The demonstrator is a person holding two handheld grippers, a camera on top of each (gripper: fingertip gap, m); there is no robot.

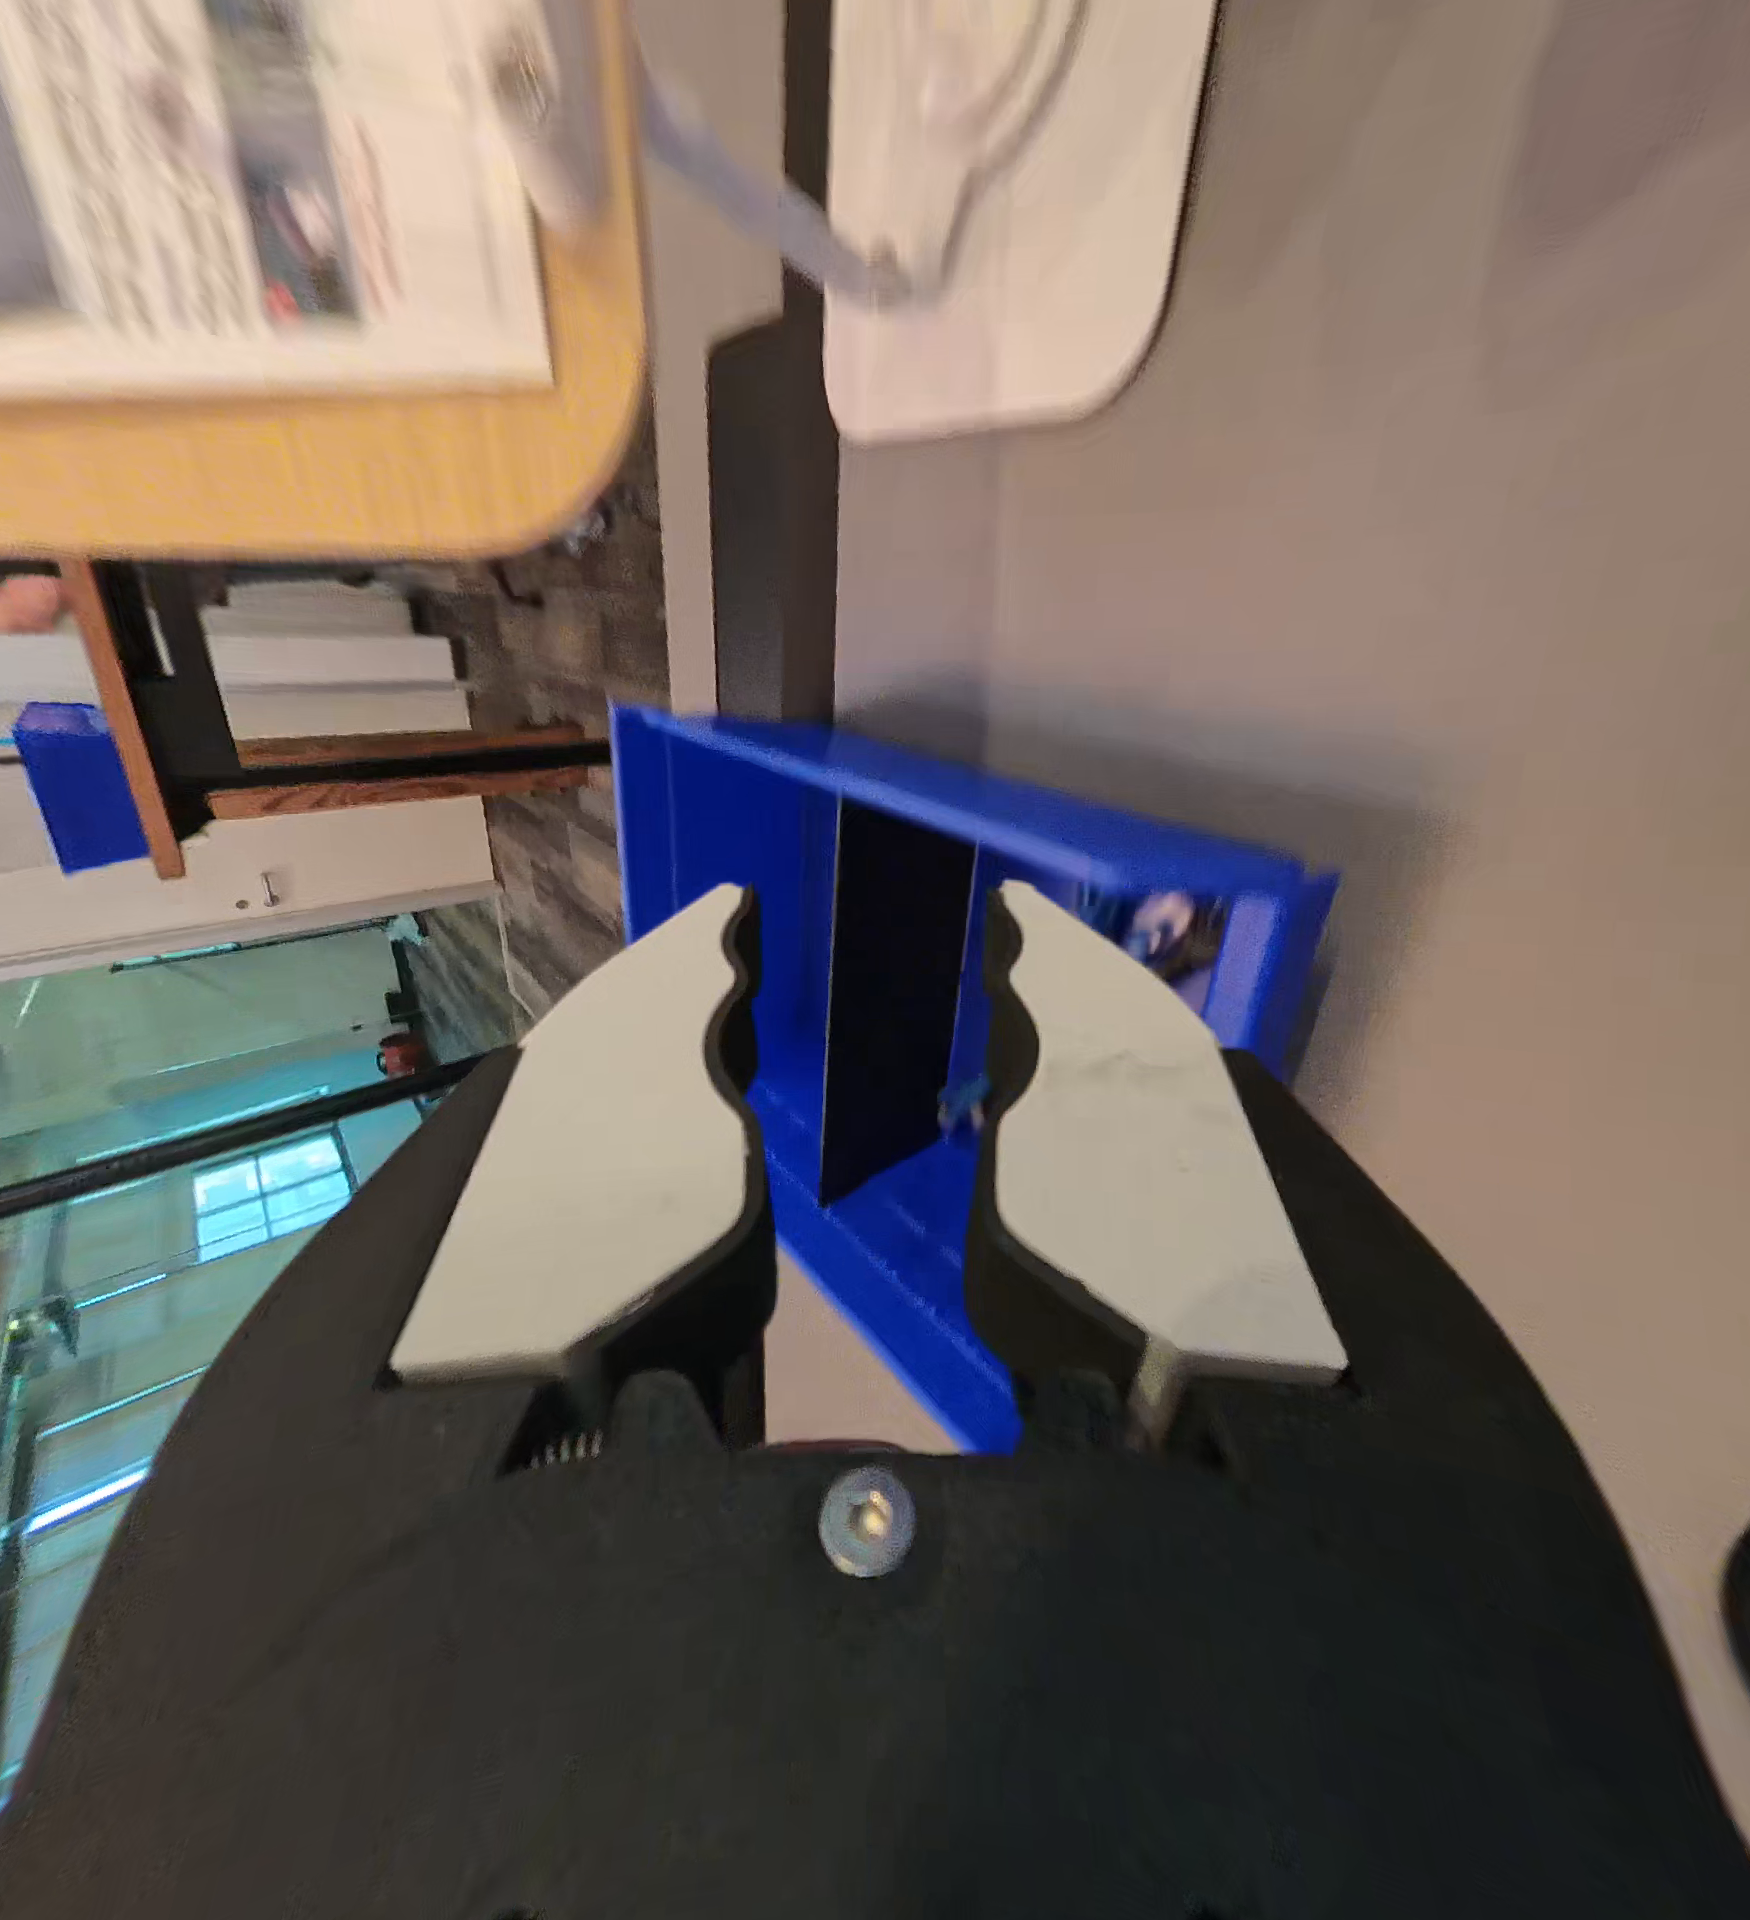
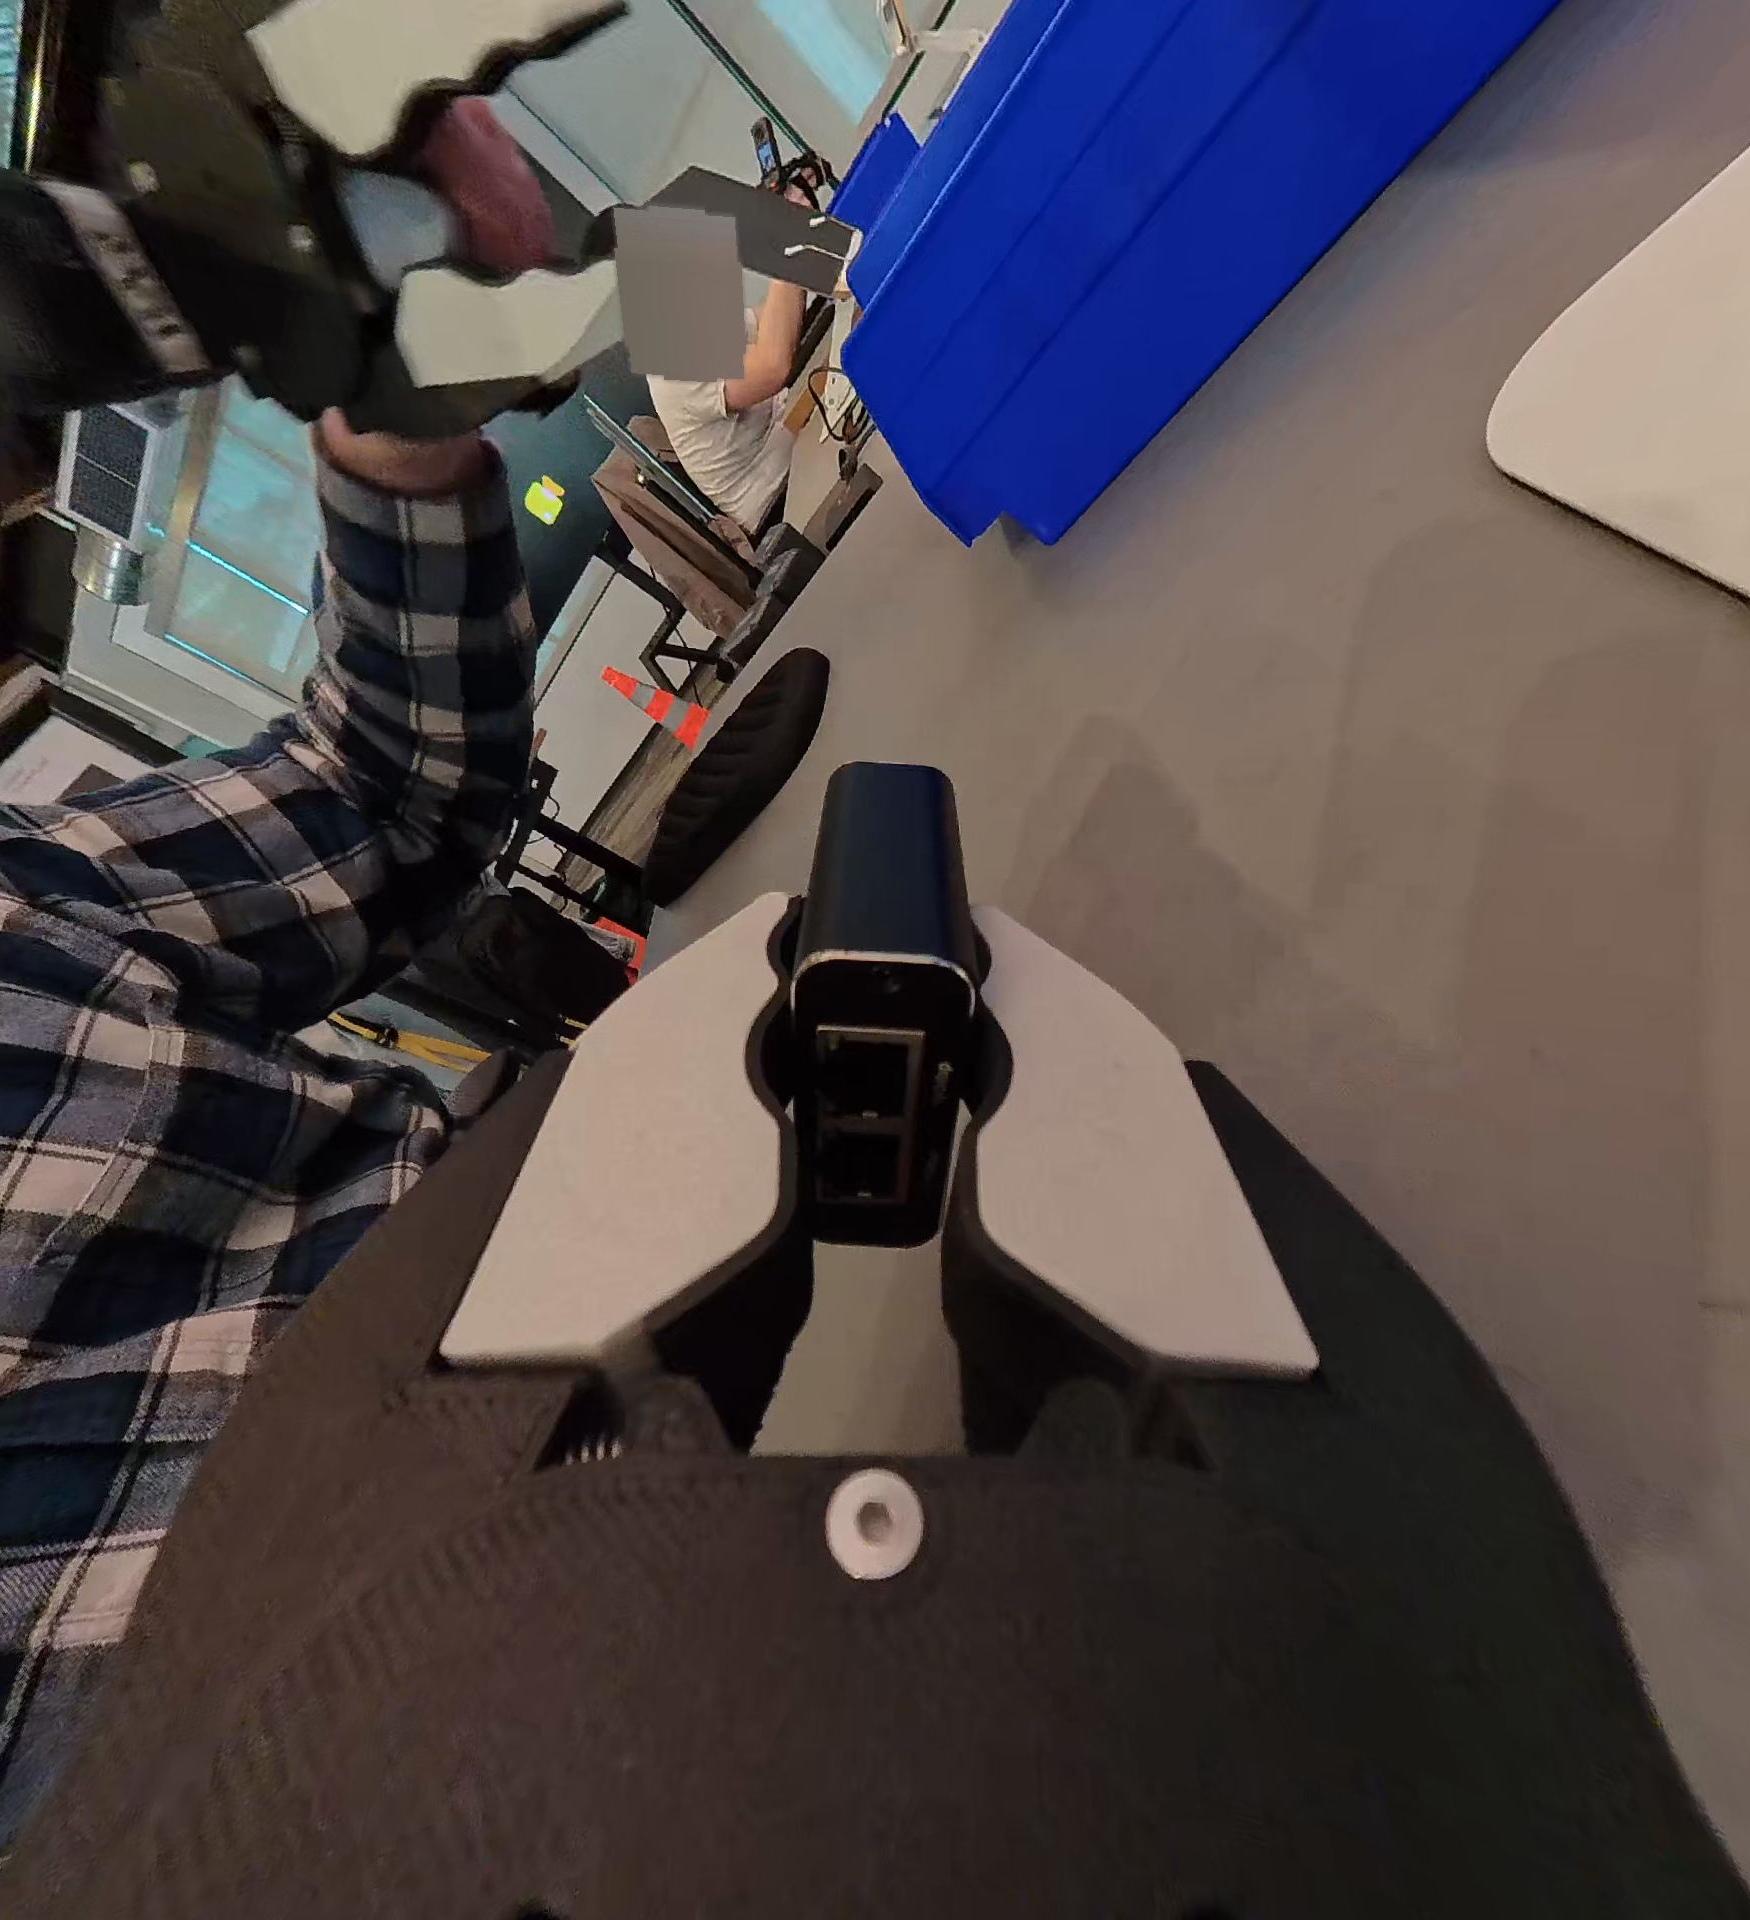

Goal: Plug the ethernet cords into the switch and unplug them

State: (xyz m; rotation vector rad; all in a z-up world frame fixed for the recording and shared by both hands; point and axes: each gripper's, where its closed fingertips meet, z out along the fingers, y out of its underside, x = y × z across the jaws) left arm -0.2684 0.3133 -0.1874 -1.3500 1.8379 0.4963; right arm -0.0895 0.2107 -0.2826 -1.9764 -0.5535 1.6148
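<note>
Above the table [image 2: 1370, 727], left gripper [image 2: 497, 177] raised, seemingly open; right gripper [image 2: 881, 1039] clamps switch [image 2: 886, 883]

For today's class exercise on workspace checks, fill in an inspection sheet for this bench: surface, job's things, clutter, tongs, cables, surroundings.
Surface: grey tabletop, bare near the tongs.
Job's things: black switch, two empty ports facing the camera.
Clutter: blue bin with a dark divider; white board.
Tongs: right tongs clamped on the switch; left tongs open, holding nothing.
Cables: blurred pale cable far off; none plugged in.
Surroundings: plaid sleeve, seated person, striped cone.
</note>
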